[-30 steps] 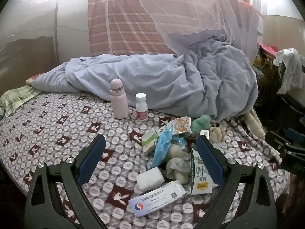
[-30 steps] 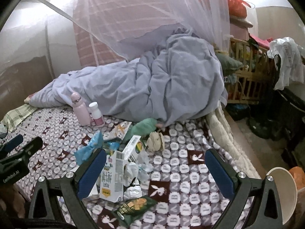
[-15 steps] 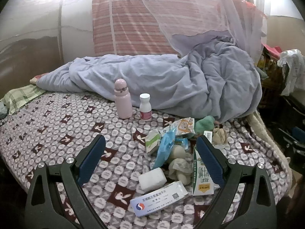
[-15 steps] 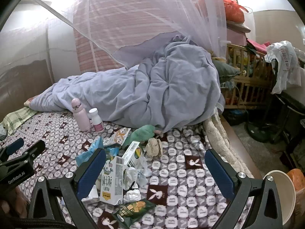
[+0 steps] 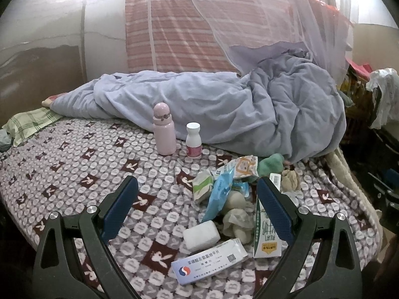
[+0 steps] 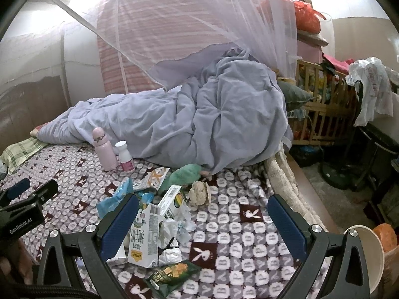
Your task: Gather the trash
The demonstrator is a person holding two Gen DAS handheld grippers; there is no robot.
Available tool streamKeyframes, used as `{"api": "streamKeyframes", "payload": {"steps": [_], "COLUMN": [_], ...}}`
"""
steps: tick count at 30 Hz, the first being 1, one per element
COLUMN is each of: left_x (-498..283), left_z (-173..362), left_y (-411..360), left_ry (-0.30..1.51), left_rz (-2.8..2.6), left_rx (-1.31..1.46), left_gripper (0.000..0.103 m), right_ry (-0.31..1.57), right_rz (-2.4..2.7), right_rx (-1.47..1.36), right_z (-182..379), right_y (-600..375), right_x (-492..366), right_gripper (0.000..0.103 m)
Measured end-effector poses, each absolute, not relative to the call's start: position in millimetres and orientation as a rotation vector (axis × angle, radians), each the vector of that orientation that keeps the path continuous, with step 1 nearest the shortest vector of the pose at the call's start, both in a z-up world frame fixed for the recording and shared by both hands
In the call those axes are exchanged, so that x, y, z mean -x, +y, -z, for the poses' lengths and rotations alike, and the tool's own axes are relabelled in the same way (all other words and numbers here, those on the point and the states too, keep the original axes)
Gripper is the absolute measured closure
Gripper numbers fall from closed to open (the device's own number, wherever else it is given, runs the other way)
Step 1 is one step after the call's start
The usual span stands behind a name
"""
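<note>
Both grippers hang with jaws spread wide, gripping nothing: the left gripper (image 5: pixel 197 204) and the right gripper (image 6: pixel 203 221). The trash pile (image 5: pixel 232 199) lies lower centre-right on the patterned bedspread (image 5: pixel 74 164). The medicine box (image 5: pixel 209 261) lies flat, its long axis rising rightward, and the milk carton (image 5: pixel 265 234) stands upright beside it.

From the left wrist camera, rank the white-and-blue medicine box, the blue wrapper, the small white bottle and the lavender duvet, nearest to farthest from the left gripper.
1. medicine box, low, between the open jaws
2. blue wrapper, mid-pile
3. small white bottle, upright, beyond
4. lavender duvet, rearmost
</note>
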State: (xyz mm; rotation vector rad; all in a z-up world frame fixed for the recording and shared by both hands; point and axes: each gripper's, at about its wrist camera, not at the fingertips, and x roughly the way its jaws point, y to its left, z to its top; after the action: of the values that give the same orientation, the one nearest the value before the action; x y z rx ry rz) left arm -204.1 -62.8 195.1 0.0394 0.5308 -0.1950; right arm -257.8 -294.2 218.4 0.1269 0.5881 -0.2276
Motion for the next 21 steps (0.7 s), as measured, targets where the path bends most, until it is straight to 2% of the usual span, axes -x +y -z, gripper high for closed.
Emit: {"api": "streamKeyframes", "payload": {"steps": [21], "left_x": [202.9], "left_z": [-192.2], "left_y": [-70.4], "left_ry": [0.538], "left_rz": [0.201], "left_rx": [-0.038], "left_gripper": [0.007], "right_ry": [0.599], "right_rz": [0.224], "right_rx": [-0.128], "right_z": [-216.1], "right_y": [-295.0], "right_x": [253.9], "right_gripper": [0.000]}}
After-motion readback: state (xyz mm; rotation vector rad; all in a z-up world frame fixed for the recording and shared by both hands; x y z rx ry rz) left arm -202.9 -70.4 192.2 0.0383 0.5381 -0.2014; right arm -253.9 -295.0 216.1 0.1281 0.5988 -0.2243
